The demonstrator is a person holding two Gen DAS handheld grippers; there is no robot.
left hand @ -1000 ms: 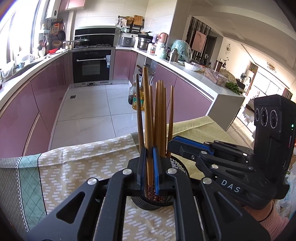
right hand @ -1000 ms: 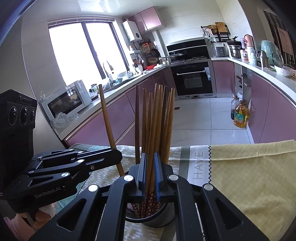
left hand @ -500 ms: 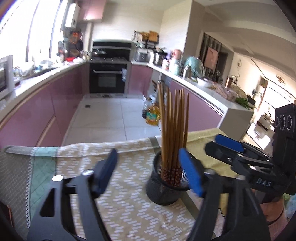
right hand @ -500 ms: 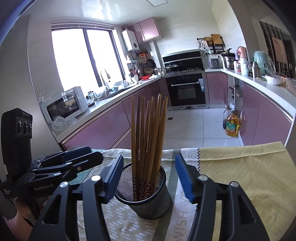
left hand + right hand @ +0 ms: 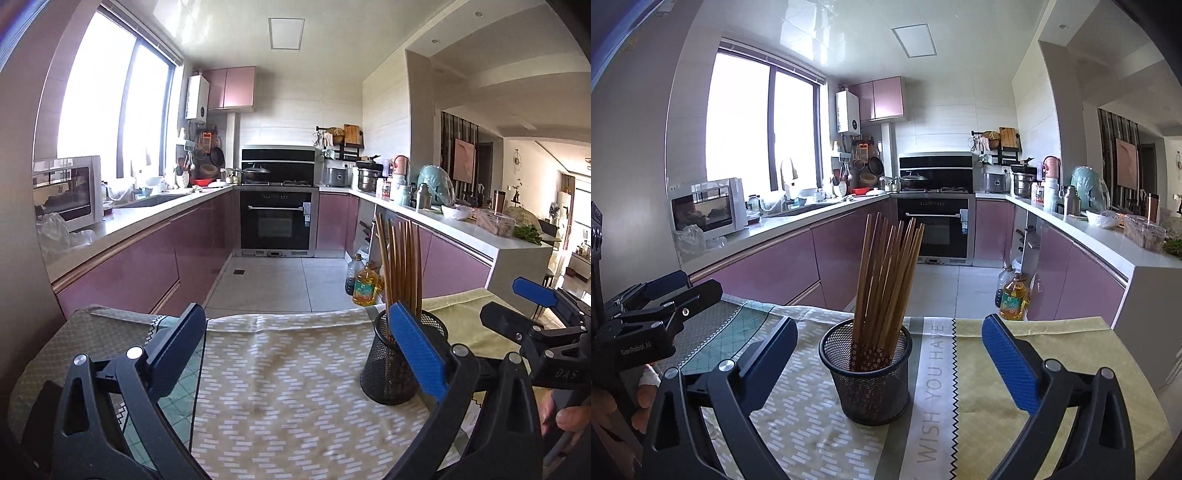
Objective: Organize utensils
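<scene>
A black mesh cup (image 5: 866, 373) stands on the patterned tablecloth (image 5: 798, 417) and holds several wooden chopsticks (image 5: 886, 273), upright and fanned. My right gripper (image 5: 890, 354) is open and empty, with the cup between and just beyond its jaws. My left gripper (image 5: 295, 347) is open and empty; the cup (image 5: 391, 365) and chopsticks (image 5: 400, 266) sit behind its right finger. Each gripper shows in the other's view: the right one (image 5: 532, 310) and the left one (image 5: 665, 291).
The cloth-covered table (image 5: 280, 391) ends at a far edge over the tiled kitchen floor (image 5: 273, 280). Oil bottles (image 5: 1010, 295) stand on the floor by purple cabinets. An oven (image 5: 932, 229) and cluttered counters lie further back.
Both grippers were shut on chopsticks in the cup a second ago. They opened, let go and drew back; the left one also shifted left. The chopsticks stay in the cup.
</scene>
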